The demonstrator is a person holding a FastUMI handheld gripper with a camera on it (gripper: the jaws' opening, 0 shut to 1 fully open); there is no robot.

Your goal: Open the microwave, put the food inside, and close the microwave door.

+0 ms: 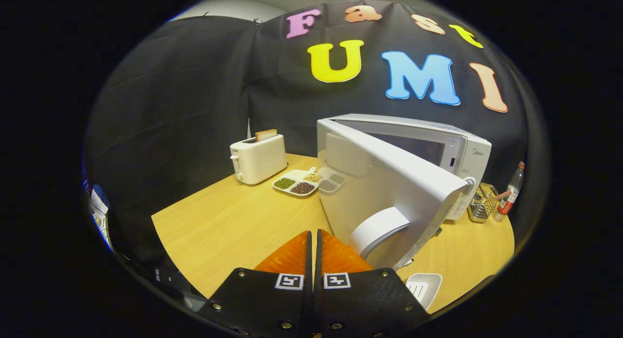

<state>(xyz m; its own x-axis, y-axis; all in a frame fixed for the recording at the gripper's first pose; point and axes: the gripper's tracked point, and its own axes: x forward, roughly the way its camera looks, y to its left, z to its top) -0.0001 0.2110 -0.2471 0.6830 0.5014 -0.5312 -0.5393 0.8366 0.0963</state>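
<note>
A white microwave (pixel 457 148) stands on the wooden table (pixel 233 226) to the right. Its door (pixel 384 192) is swung wide open toward me, with the curved white handle (pixel 377 228) just ahead and right of the fingertips. My gripper (pixel 313 233) sits to the left of the door's outer face, its fingers pressed together with nothing between them. A white divided tray of food (pixel 304 181) with beans and grains lies beyond the fingers, between the toaster and the microwave. I cannot see into the oven cavity behind the door.
A white toaster (pixel 258 158) with a bread slice (pixel 265 134) stands at the back left. A wire basket (pixel 483 205) and a bottle (pixel 511 194) stand to the right of the microwave. A small white dish (pixel 422 287) lies near the front table edge, below the door.
</note>
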